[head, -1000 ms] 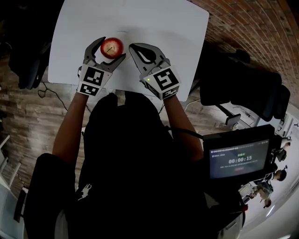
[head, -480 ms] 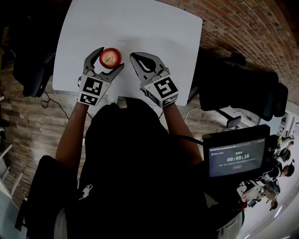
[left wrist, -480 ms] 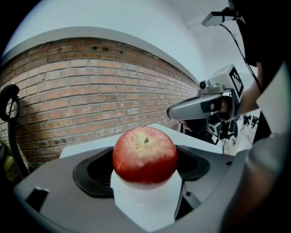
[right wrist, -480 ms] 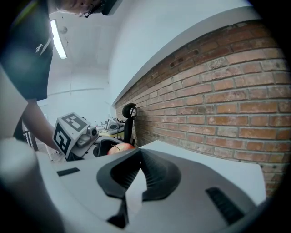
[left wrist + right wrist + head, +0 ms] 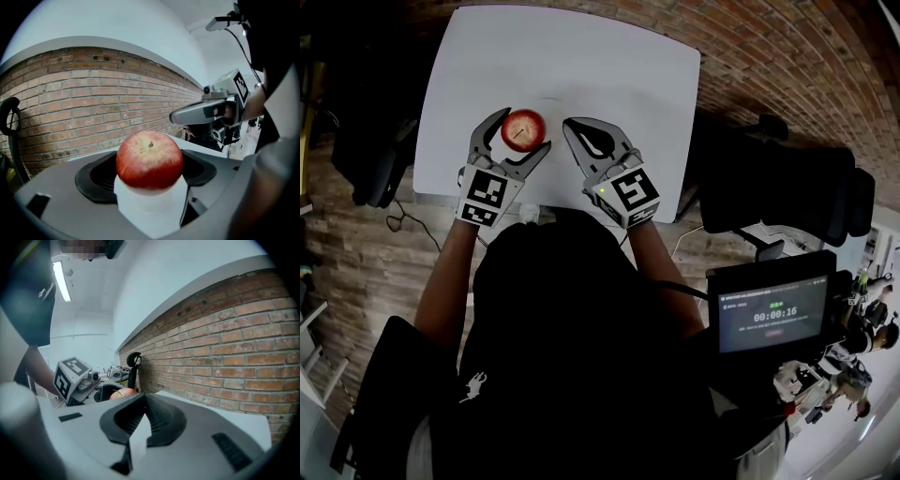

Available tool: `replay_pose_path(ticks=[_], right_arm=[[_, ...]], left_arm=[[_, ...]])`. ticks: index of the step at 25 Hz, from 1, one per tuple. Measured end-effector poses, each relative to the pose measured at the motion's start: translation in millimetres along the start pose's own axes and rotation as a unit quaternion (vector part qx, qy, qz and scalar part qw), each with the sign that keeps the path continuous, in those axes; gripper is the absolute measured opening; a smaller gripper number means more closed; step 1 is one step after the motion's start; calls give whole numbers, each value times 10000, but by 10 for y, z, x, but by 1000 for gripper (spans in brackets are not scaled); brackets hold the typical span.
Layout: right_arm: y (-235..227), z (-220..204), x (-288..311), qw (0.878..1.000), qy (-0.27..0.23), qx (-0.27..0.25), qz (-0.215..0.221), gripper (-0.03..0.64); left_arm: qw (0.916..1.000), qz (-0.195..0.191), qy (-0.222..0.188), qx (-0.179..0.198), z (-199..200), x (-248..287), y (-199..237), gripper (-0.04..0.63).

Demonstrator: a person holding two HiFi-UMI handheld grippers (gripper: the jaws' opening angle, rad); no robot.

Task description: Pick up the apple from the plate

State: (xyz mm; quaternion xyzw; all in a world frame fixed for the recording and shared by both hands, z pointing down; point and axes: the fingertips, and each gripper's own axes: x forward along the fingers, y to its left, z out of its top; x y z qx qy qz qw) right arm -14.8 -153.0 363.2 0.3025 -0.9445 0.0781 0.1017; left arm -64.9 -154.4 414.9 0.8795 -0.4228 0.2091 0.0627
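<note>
My left gripper (image 5: 523,131) clamps the apple (image 5: 149,159) across its middle, I judge against slipping, above the table (image 5: 609,75), while my right gripper (image 5: 569,124) sits pinched together, empty, just beside it, unneeded.

Red with fine yellowish streaks on the apple (image 5: 524,129), paler near the brown stem. Grey on the jaws of the left gripper (image 5: 526,131) and of the right gripper (image 5: 568,123), with black ribbed pads inside. Black squares on white on each marker cube (image 5: 485,194), like a code. Plain white on the tabletop (image 5: 581,66). Reddish brown with pale grey joints, in regular rows, on the brick wall (image 5: 70,93). Black on the person's clothing (image 5: 572,356). Dark on the screen (image 5: 772,314), with white digits.
</note>
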Motion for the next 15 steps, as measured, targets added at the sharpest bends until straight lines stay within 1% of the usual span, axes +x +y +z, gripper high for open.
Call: replay_pose_path(ticks=[6,15], right_arm=[[-22,110,-41,9999,-102,-75,-59,3],[-54,77,-63,9998,-80,-120,-154,3]], left_arm=[[9999,-58,-58,77,97,-34,-30,408],[9998,-114,-153,62,143,-47,-68,408]])
